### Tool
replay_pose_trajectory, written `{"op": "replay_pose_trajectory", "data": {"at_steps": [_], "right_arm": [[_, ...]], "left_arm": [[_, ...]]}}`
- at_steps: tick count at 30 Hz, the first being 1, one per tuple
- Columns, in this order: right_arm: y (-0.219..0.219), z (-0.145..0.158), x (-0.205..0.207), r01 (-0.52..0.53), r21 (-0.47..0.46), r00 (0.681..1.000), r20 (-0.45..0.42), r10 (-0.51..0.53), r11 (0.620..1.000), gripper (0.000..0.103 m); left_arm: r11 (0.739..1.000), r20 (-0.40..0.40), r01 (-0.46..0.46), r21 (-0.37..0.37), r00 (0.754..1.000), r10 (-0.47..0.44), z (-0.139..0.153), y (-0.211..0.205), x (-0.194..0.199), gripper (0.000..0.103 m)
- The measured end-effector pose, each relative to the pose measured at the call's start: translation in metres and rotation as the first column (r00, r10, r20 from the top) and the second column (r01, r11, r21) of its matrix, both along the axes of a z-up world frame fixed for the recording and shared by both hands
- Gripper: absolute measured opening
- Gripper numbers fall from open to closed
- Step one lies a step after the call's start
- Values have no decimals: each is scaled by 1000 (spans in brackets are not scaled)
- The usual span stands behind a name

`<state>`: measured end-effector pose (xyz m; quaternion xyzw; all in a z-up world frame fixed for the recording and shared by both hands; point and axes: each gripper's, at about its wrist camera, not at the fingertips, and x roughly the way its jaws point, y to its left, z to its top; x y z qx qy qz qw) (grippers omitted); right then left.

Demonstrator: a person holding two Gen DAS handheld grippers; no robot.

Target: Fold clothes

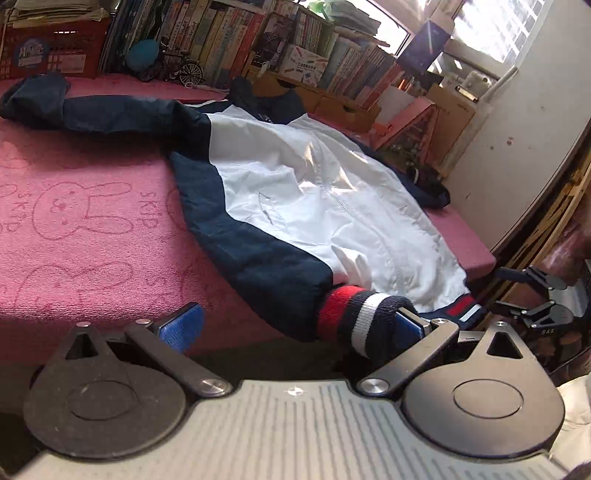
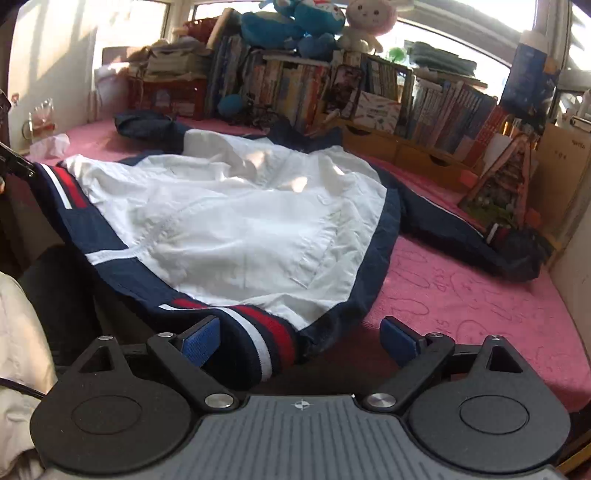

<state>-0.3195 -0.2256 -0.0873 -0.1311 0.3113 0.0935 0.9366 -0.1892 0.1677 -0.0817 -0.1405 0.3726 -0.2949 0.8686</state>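
The white-and-navy jacket [image 2: 236, 221] lies spread flat on the pink blanket [image 2: 480, 314], both the left gripper [image 1: 295, 325] and right gripper [image 2: 299, 341] gaping wide at its striped hem [image 2: 258, 332], so I'd pinch both corners evenly.

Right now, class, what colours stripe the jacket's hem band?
Navy, white and red on the hem band, clearest in the right wrist view.

Left wrist view: low at the near edge of the pink bed cover [image 1: 92, 229], close, facing along the jacket [image 1: 314, 206] toward the bookshelf [image 1: 229, 33] at top. Right wrist view: also low and close at the hem — both share jacket [image 2: 240, 221], cover, shelf.
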Motion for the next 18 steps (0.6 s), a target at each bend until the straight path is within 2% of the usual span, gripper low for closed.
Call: {"op": "replay_pose_trajectory", "data": {"at_steps": [2, 4, 6, 7, 9, 11, 13, 15, 17, 18], "right_arm": [[-6, 19, 4, -43, 107, 999, 24, 40, 993, 99], [-12, 38, 8, -88, 211, 996, 53, 78, 974, 100], [-19, 57, 12, -133, 312, 990, 85, 112, 941, 102], [-17, 62, 22, -126, 334, 990, 105, 96, 934, 103], [0, 55, 49, -120, 332, 990, 105, 89, 936, 103], [18, 48, 76, -114, 329, 991, 102, 84, 938, 103], [36, 40, 104, -108, 325, 992, 100, 79, 940, 102], [55, 33, 131, -102, 322, 992, 98, 74, 941, 102], [73, 26, 158, -96, 318, 993, 96, 68, 943, 102], [82, 22, 171, -93, 316, 993, 95, 66, 944, 102]], "left_arm": [[999, 35, -11, -53, 999, 13, 14, 11, -2, 103], [999, 82, -29, -35, 996, 32, 25, 16, -2, 103], [995, 140, -101, 1, 985, 100, 31, 19, 3, 103], [985, 160, -167, 32, 974, 160, 30, 20, 14, 103], [951, 206, -298, 87, 939, 275, 29, 22, 36, 103], [892, 234, -427, 151, 892, 387, 27, 24, 63, 103], [783, 257, -563, 264, 824, 506, 23, 30, 106, 103], [694, 287, -645, 320, 764, 577, 23, 44, 146, 103], [638, 310, -700, 321, 714, 627, 24, 65, 187, 103], [617, 316, -715, 329, 699, 642, 24, 68, 209, 103]]}}
